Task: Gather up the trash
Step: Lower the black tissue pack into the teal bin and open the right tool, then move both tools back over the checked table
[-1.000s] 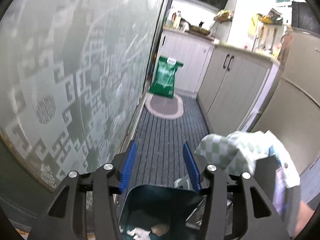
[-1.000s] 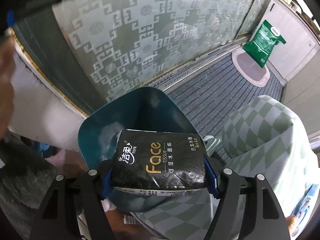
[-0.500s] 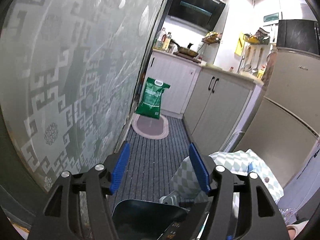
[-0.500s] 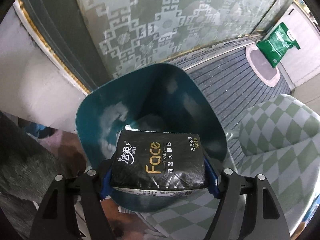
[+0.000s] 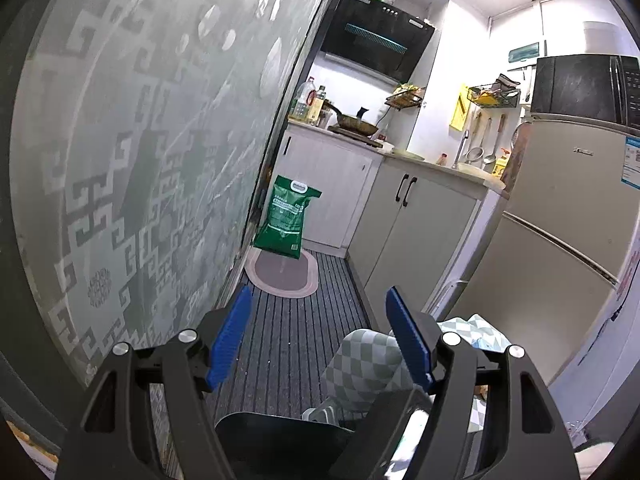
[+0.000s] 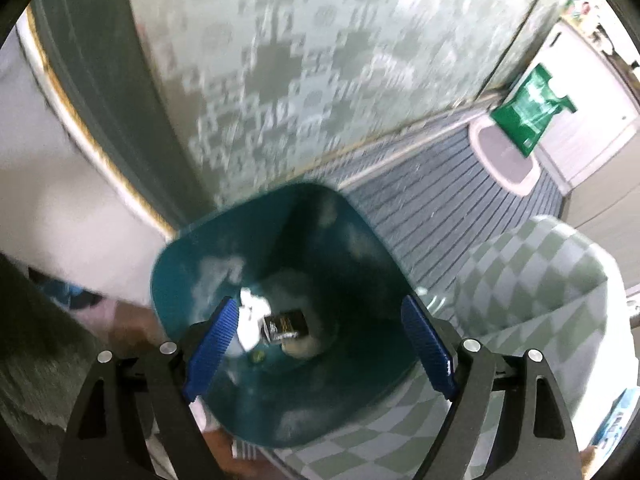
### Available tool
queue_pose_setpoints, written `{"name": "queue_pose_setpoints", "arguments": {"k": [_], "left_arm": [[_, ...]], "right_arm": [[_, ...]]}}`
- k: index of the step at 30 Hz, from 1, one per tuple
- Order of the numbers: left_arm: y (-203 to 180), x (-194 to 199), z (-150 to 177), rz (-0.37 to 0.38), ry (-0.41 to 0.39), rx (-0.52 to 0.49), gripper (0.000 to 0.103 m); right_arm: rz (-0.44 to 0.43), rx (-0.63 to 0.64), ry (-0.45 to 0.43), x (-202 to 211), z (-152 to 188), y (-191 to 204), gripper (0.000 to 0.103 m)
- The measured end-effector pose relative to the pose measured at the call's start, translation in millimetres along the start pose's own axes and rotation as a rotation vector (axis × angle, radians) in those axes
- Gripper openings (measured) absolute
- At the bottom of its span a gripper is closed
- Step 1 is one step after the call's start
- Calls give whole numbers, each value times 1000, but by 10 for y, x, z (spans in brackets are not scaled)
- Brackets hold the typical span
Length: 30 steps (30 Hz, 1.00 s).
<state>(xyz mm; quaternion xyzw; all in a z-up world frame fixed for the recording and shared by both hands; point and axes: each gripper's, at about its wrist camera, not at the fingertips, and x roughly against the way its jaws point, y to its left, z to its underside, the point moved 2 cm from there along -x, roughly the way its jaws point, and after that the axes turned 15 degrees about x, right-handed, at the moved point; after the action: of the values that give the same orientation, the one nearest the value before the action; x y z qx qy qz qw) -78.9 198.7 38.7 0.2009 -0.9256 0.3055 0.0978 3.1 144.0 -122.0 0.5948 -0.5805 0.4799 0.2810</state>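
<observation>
Right wrist view | our right tongs (image 6: 320,346) hanging wide open, empty, over teal bin (image 6: 360,224) | black tissue pack (image 6: 285,326) lying inside, light, soft, crinkly; we are judging its long sides best for gripping | left tongs (image 5: 320,340) gaping empty.

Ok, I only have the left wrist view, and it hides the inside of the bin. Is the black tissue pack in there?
Observer: Yes. The right wrist view shows the black tissue pack lying at the bottom of the teal bin.
Operator: Is the right claw holding anything?
Observer: No. The right claw is open and empty, above the bin's mouth.
Operator: Anything else inside?
Observer: Crumpled white paper lies right beside the pack, on the bin's floor.
</observation>
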Motion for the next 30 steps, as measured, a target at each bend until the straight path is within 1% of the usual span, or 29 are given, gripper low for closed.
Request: {"name": "queue_pose_setpoints", "arguments": {"k": [3, 6, 8, 13, 16, 21, 26, 30], "left_arm": [[-25, 25, -8, 3, -12, -5, 72], [-59, 43, -28, 12, -19, -2, 72], [-79, 56, -38, 16, -21, -3, 72], [-212, 53, -38, 16, -27, -34, 72], [-313, 34, -6, 20, -28, -64, 72], [-467, -75, 61, 30, 0, -71, 72], [-615, -203, 180, 42, 39, -95, 72], [-767, -349, 361, 55, 96, -133, 72]], "right_arm": [[31, -27, -63, 166, -46, -92, 84], [61, -46, -119, 320, -82, -175, 78], [83, -72, -159, 452, -83, -254, 77], [139, -134, -234, 731, -5, -444, 71], [162, -179, -277, 927, 81, -587, 70], [205, -244, -318, 1187, 305, -801, 68], [248, -324, -338, 1446, 658, -1066, 68], [288, -400, -361, 1710, 1001, -1301, 68]]}}
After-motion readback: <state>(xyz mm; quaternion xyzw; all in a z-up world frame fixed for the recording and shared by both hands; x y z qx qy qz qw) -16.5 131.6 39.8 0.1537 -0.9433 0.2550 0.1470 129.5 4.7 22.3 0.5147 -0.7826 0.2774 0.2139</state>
